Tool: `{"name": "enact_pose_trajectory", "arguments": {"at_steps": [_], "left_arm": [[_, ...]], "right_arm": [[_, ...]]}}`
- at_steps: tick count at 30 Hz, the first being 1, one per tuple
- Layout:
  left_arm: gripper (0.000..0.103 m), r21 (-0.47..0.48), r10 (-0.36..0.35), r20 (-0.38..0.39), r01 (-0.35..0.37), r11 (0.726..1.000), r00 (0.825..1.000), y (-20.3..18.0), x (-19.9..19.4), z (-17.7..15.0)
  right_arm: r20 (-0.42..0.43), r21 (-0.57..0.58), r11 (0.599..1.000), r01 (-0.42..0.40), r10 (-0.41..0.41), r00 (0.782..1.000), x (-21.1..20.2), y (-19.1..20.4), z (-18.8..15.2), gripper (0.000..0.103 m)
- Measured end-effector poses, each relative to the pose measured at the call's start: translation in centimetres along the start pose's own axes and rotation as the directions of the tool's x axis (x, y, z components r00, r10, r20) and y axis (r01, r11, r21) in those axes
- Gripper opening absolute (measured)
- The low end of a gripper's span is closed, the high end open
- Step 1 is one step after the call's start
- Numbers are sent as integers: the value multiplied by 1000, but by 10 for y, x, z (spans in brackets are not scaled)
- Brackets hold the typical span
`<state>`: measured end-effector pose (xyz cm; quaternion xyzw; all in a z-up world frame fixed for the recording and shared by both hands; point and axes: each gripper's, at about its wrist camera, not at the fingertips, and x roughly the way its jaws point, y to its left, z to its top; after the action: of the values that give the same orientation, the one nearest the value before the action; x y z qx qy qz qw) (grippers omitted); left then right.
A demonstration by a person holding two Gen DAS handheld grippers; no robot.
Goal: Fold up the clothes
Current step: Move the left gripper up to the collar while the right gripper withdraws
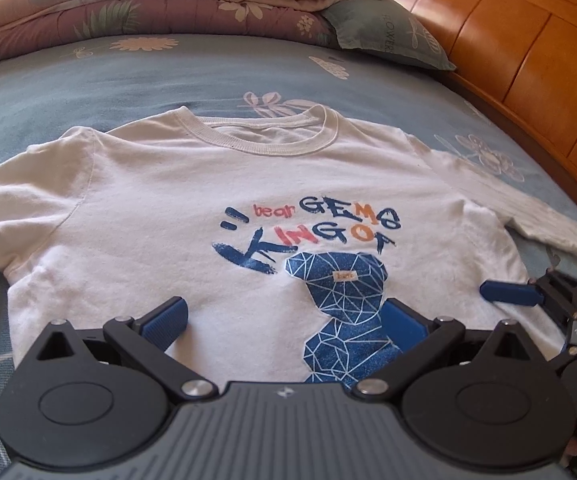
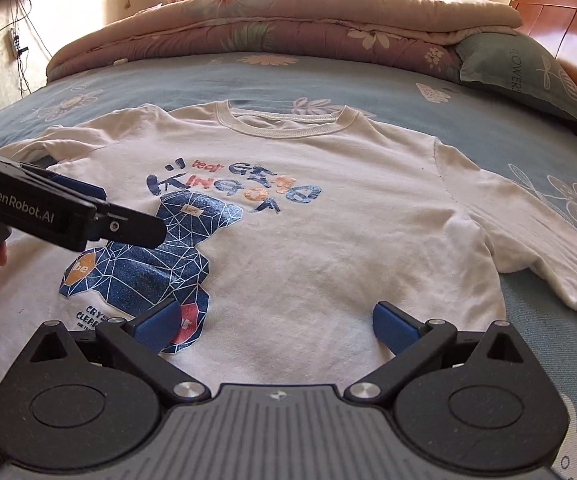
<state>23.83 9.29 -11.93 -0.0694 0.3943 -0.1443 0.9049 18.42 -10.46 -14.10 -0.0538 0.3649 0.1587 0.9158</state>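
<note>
On the blue floral bedsheet (image 2: 368,76) the white shirt (image 2: 328,240) lies flat, unfolded; my left gripper (image 1: 284,322) and right gripper (image 2: 276,326) hover spread wide, empty; next I pinch a sleeve.

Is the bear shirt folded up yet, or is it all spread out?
Spread out. The shirt lies flat, print up, on the bed, its sleeve stretched sideways.

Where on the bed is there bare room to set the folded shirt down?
Free: the blue sheet between the shirt collar and the folded quilt. A narrower strip lies between the long sleeve and pillow. Crowded: the near edge, where both grippers hover.
</note>
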Motion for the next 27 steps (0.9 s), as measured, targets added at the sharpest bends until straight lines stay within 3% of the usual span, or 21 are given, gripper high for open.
{"name": "enact_pose_trajectory", "arguments": {"at_steps": [6, 8, 10, 13, 15, 20, 24, 27], "left_arm": [[102, -194, -6, 173, 40, 980, 985, 44, -32, 53], [102, -268, -3, 137, 40, 962, 991, 75, -22, 84], [102, -342, 37, 53, -17, 939, 998, 102, -2, 105], [102, -408, 34, -37, -46, 912, 999, 131, 33, 114], [102, -473, 47, -48, -64, 879, 998, 149, 50, 114], [102, -541, 88, 36, -55, 839, 995, 175, 70, 126], [101, -556, 119, 29, -83, 827, 992, 175, 56, 134], [102, -540, -22, 86, 65, 839, 996, 165, 38, 129]], "right_arm": [[-26, 4, 1000, -10, 11, 1000, 0, -2, 2, 103], [-24, 0, 1000, -8, 8, 1000, 0, -1, 1, 103], [-29, 7, 1000, -4, 4, 1000, -1, -1, 1, 103], [-31, 11, 1000, 3, -3, 1000, -2, 0, 1, 103], [-32, 11, 1000, 2, -2, 999, -2, 0, 1, 103], [-30, 8, 1000, -4, 5, 1000, -2, -2, 1, 103], [-28, 8, 1000, -5, 5, 1000, -2, -2, 0, 103], [-28, 9, 1000, 0, 0, 1000, -2, -1, 0, 103]]}}
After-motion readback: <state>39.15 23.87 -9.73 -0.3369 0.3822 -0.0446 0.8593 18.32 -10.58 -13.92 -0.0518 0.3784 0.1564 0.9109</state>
